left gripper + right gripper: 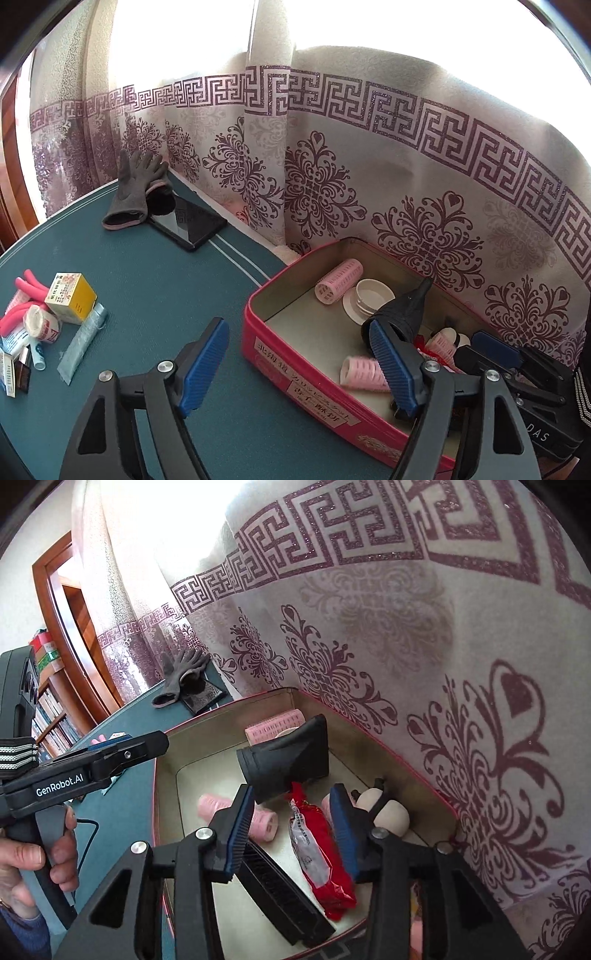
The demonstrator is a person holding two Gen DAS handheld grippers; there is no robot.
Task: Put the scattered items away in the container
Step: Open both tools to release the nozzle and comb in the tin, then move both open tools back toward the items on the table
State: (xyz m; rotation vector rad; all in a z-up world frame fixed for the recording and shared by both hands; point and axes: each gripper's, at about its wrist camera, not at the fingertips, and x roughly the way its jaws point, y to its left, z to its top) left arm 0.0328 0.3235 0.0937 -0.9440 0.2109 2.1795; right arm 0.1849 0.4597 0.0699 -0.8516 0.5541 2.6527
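Nearest my lens: left claw (pixel 295 363), jaws wide, nothing between the blue pads; one finger hangs over the bare teal worktop (pixel 147 288), the other over the near wall of the red tin (pixel 255 332).

Right claw (pixel 291 834), jaws partly apart, nothing gripped; I see the red packet (pixel 317 853) lying on the tin floor (pixel 207 775) between them, not touching either pad.

Tin contents: three pink rollers, one at the far end (pixel 338 280), one near the front wall (pixel 364 373), one at the right (pixel 441 345); white cap (pixel 369 295); black nozzle (pixel 288 760); black comb (pixel 284 893); a panda figure (pixel 384 805).

Tin's far long side sits against the curtain (pixel 406 155); no room there.

Still scattered at the worktop's left edge: yellow box (pixel 72 299), pink foam rods (pixel 29 291), blue sachet (pixel 83 339). Open worktop lies between them and the tin.

Far corner: grey gloves (pixel 136 188) partly on a black tablet (pixel 188 225).
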